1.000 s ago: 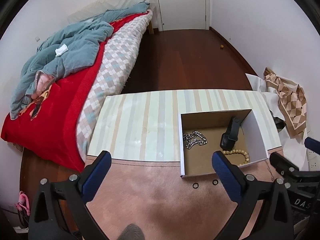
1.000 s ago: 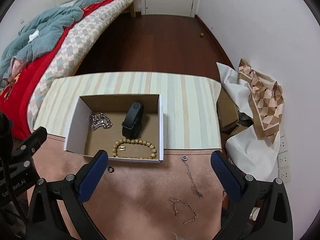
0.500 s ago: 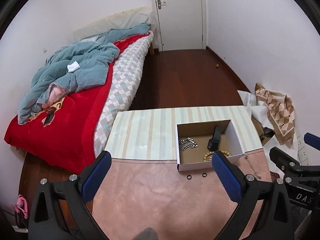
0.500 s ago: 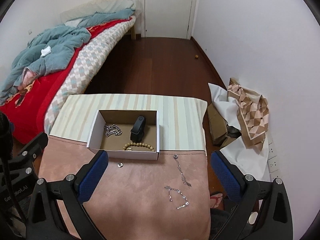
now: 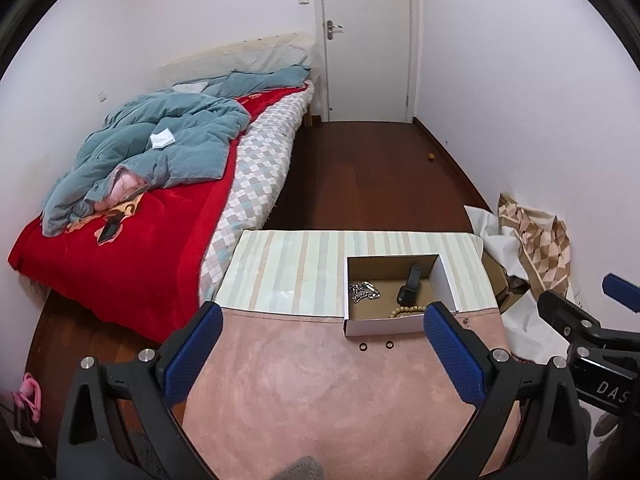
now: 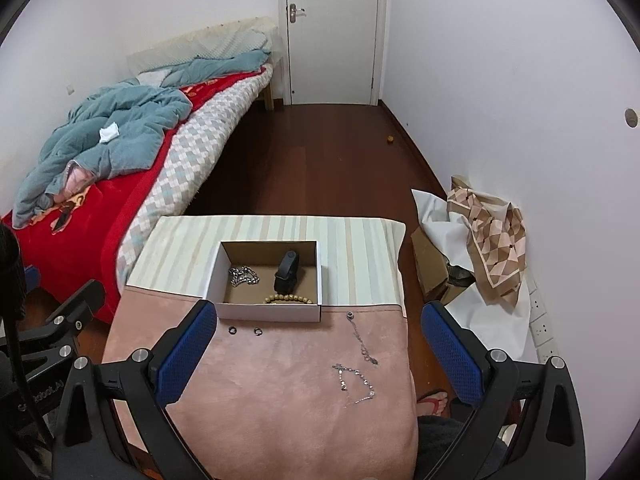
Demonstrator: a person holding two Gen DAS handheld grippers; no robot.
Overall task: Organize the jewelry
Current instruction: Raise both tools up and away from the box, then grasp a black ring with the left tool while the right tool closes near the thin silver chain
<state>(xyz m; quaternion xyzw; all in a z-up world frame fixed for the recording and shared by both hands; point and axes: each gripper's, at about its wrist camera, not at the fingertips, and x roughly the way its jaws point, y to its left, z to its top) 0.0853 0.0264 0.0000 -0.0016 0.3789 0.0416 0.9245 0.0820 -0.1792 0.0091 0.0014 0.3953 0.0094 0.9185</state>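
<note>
A white cardboard box [image 6: 269,313] [image 5: 384,326] sits on the table. It holds a silver chain [image 6: 243,275] [image 5: 363,291], a black wristband [image 6: 286,271] [image 5: 409,283] and a wooden bead bracelet [image 6: 289,299] [image 5: 405,311]. Two small rings [image 6: 245,331] [image 5: 375,345] lie on the pink cloth in front of the box. Two thin chains [image 6: 362,346] [image 6: 356,383] lie to the right. My left gripper [image 5: 320,350] and right gripper [image 6: 320,346] are both open, empty and held high above the table's near part.
The table has a pink cloth [image 6: 280,392] in front and a striped cloth [image 6: 352,248] behind. A bed [image 6: 132,148] stands left. Paper and cardboard [image 6: 472,236] lie on the floor right, by the wall. A door [image 6: 332,32] is at the back.
Both grippers have pulled back and up from the box; the box and table look smaller and more of the room shows. Both stay open. The jewelry has not moved.
</note>
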